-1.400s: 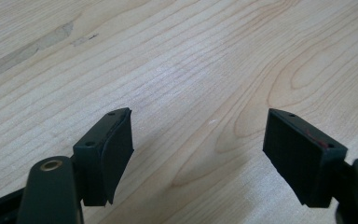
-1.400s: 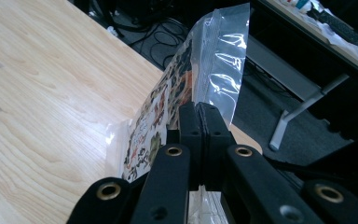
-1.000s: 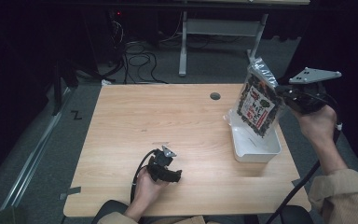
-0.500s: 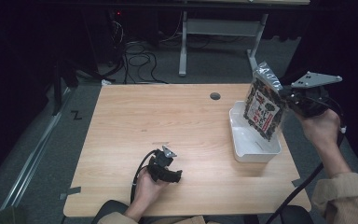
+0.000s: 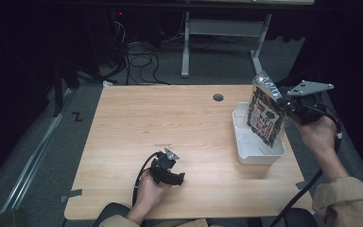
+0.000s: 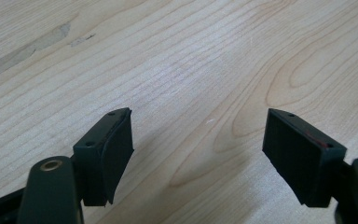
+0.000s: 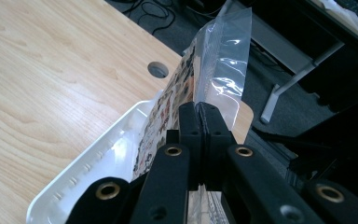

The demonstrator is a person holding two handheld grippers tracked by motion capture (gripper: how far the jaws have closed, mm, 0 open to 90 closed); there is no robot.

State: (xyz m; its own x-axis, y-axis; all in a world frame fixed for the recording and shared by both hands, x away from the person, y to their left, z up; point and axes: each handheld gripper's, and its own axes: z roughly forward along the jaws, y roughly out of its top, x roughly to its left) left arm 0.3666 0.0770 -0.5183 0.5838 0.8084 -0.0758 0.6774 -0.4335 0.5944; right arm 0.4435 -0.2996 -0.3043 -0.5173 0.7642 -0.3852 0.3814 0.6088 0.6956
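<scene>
the right gripper [image 5: 283, 105] has its jaws clamped tight on the edge of a printed snack bag [image 5: 263, 118], pinching the bag near its clear sealed top, as the right gripper view shows with the two black jaws pressed together on the film [image 7: 200, 123]. the bag hangs tilted in the air at the right side of the table [image 5: 170, 132], its lower end over the white tray [image 5: 246, 153] and seemingly down inside the tray's walls, though whether it touches the tray floor cannot be told. judging from this, the pick-up is done and the work in hand is setting the bag into the tray; what is left is to lower it until it rests there, open the jaws and pull the hand away. the left gripper [image 5: 168, 170] rests low on the near part of the table, well apart from the tray, with its jaws standing wide and nothing between them [image 6: 198, 154], just bare wood, so it appears to have no part in this step.
</scene>
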